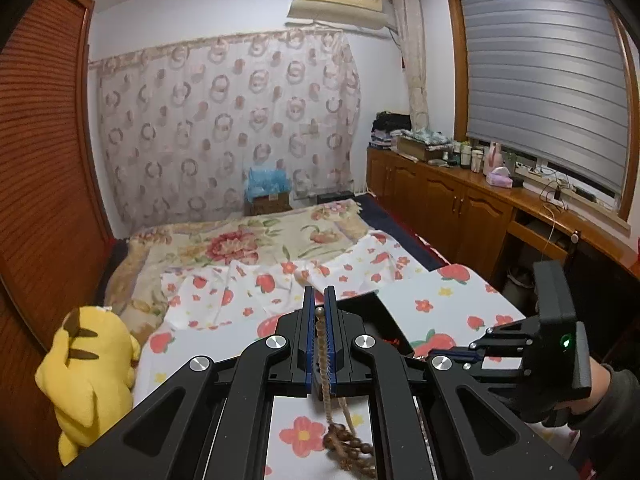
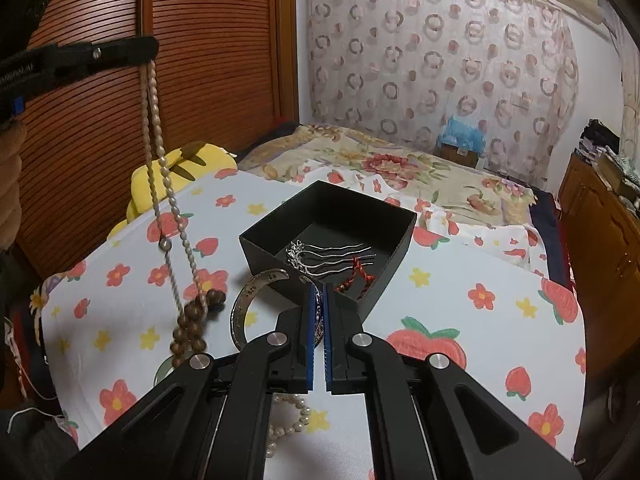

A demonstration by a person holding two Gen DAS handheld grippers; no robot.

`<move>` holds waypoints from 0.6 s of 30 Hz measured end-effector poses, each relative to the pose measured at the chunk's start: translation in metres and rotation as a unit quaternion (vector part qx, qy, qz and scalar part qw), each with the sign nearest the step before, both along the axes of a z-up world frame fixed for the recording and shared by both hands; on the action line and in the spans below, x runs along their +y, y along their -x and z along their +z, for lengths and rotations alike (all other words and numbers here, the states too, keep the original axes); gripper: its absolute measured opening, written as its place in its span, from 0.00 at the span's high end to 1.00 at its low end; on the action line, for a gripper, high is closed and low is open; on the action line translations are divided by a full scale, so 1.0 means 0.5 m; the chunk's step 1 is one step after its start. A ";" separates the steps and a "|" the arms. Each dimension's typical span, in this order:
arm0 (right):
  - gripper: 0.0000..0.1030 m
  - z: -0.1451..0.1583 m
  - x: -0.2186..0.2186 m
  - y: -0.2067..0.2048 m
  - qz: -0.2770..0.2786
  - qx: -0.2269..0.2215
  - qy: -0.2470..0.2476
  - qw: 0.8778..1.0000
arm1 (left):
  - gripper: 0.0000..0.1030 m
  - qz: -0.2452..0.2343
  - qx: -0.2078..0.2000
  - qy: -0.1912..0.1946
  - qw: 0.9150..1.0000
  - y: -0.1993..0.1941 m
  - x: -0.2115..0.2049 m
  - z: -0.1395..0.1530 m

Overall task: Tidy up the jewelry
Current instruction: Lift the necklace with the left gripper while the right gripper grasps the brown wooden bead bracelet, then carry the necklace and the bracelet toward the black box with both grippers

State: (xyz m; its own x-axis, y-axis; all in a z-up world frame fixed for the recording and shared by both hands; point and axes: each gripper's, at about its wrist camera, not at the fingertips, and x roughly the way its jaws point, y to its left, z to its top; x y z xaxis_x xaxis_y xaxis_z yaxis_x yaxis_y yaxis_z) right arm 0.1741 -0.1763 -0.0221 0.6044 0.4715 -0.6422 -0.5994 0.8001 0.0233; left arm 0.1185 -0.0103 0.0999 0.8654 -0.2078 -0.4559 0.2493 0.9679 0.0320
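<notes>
My left gripper (image 1: 319,300) is shut on a long bead necklace (image 1: 348,436). Its strands hang from the pads down to a bunch of brown beads (image 2: 192,320) just above the strawberry-print sheet. In the right wrist view the left gripper (image 2: 148,50) is high at the upper left. My right gripper (image 2: 320,292) is shut on a silver cuff bangle (image 2: 240,308), held at the near corner of a black open box (image 2: 260,248). Inside the box lie silver hairpins (image 2: 332,254) and a red twisted cord (image 2: 354,276). A pearl bracelet (image 2: 288,420) lies under my right gripper.
A yellow plush toy (image 1: 88,364) lies at the bed's left edge, against a louvred wooden wardrobe (image 1: 44,180). A floral blanket (image 1: 248,240) covers the far bed. Wooden cabinets (image 1: 448,200) with clutter on top run along the right under the window.
</notes>
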 end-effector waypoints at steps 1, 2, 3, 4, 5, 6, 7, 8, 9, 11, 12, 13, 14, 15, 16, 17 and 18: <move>0.96 0.000 0.000 0.000 0.000 0.000 0.000 1.000 | 0.96 -0.001 -0.002 0.000 1.000 0.002 -0.001 0.005; 0.96 0.001 0.001 0.000 -0.001 0.000 0.000 1.000 | 0.96 -0.001 -0.005 0.001 1.000 0.004 -0.002 0.010; 0.96 0.002 0.001 -0.001 -0.001 -0.001 0.000 1.000 | 0.96 -0.002 -0.008 0.000 1.000 0.007 -0.003 0.016; 0.96 0.003 0.001 -0.001 -0.001 -0.001 0.000 1.000 | 0.96 -0.001 -0.010 0.000 1.000 0.008 -0.004 0.020; 0.96 0.003 0.001 -0.001 -0.001 -0.001 -0.001 1.000 | 0.96 -0.002 -0.012 0.001 1.000 0.011 -0.005 0.025; 0.96 0.003 0.001 -0.001 0.000 0.000 0.000 1.000 | 0.96 -0.003 -0.014 0.002 1.000 0.013 -0.005 0.030; 0.96 0.002 0.003 0.000 -0.001 0.000 0.001 1.000 | 0.96 -0.004 -0.015 0.004 1.000 0.014 -0.005 0.034; 0.96 0.002 0.003 0.000 -0.001 0.001 0.002 1.000 | 0.96 -0.006 -0.017 0.007 1.000 0.017 -0.005 0.039; 0.96 0.001 0.004 -0.001 -0.001 0.001 0.003 1.000 | 0.96 -0.007 -0.018 0.009 1.000 0.019 -0.006 0.043; 0.96 0.001 0.003 -0.002 -0.002 0.003 0.000 1.000 | 0.96 -0.010 -0.025 0.008 1.000 0.025 -0.011 0.059; 0.96 0.000 0.002 -0.001 -0.002 0.004 -0.001 1.000 | 0.96 -0.010 -0.031 0.005 0.999 0.029 -0.016 0.069; 0.96 0.000 0.002 0.000 -0.002 0.004 -0.001 1.000 | 0.96 -0.011 -0.035 0.005 0.999 0.032 -0.018 0.075; 0.96 0.000 0.001 0.001 -0.002 0.005 -0.001 1.000 | 0.96 -0.011 -0.040 0.006 0.999 0.035 -0.020 0.083; 0.96 -0.001 0.001 0.001 -0.001 0.007 0.000 1.000 | 0.96 -0.011 -0.043 0.005 0.999 0.037 -0.022 0.089; 0.96 -0.005 0.000 0.001 -0.001 0.008 0.000 1.000 | 0.96 -0.011 -0.044 0.004 0.999 0.037 -0.022 0.092; 0.96 -0.008 0.000 0.002 0.000 0.011 0.001 1.000 | 0.96 -0.011 -0.044 0.003 0.999 0.038 -0.024 0.093; 0.96 -0.014 0.000 0.002 0.000 0.014 0.003 1.000 | 0.96 -0.012 -0.043 0.003 0.999 0.038 -0.026 0.092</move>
